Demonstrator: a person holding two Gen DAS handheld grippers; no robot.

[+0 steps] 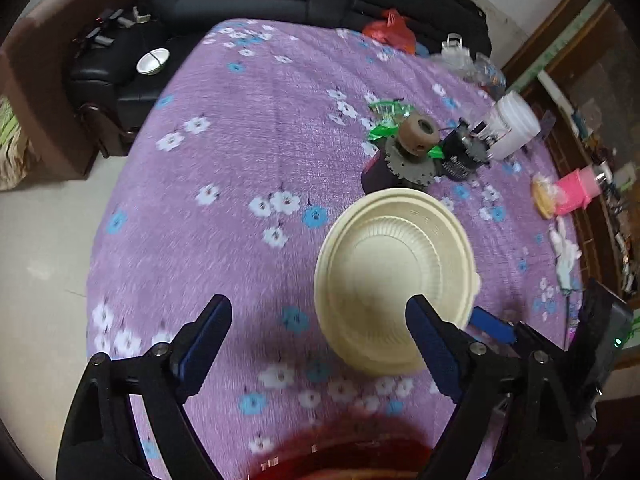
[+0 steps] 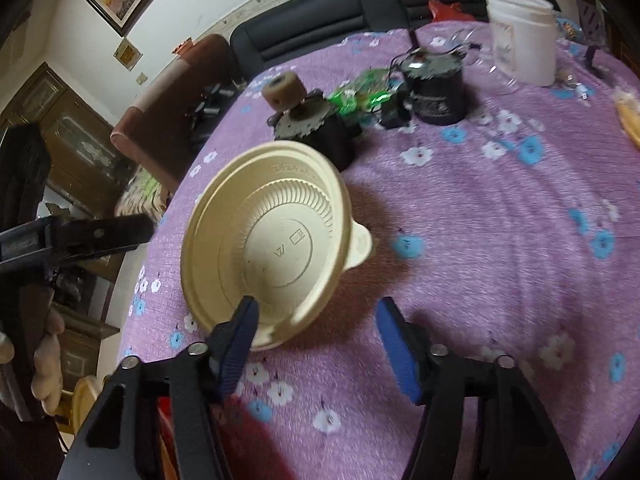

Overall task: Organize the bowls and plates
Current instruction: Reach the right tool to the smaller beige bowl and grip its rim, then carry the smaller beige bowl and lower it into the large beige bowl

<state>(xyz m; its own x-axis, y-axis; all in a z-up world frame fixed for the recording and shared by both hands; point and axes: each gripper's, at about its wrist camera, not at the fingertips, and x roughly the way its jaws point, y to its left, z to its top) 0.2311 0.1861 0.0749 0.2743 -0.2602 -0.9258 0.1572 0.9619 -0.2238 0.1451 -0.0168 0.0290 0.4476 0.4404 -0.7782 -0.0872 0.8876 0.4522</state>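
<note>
A: Nearest the lens stood the left gripper [image 1: 318, 338], black arms with blue ribbed pads, jaws wide, nothing between them. What was the largest item?

B: Round table under a purple cloth printed with white and blue flowers [image 1: 240, 128]. On it, toward the near edge, lay the cream plastic bowl with a ribbed inner wall and a small tab handle [image 2: 266, 240], mouth up and tilted.

A: How did it lie from the jaws?

B: From the left gripper it lay off to the right, its rim behind the right-hand pad and outside the gap. The right gripper [image 2: 316, 328] was the better placed, I judged: its left pad [image 2: 240, 336] sat over the near rim, the other pad out beyond the bowl's wall, so the rim lay between them. Jaws at middling width; no pinch that I could see.

A: Contents?

B: Bowl empty. Behind it, a white plastic tub [image 2: 522, 36], contents not visible; a black cylindrical jar [image 2: 436, 92], top apparently closed; a tan roll resting on a toothed grey disc [image 2: 286, 92]; green wrappers [image 2: 360, 96]. A blurred red object [image 1: 352, 452] filled the bottom edge, unidentified.
</note>
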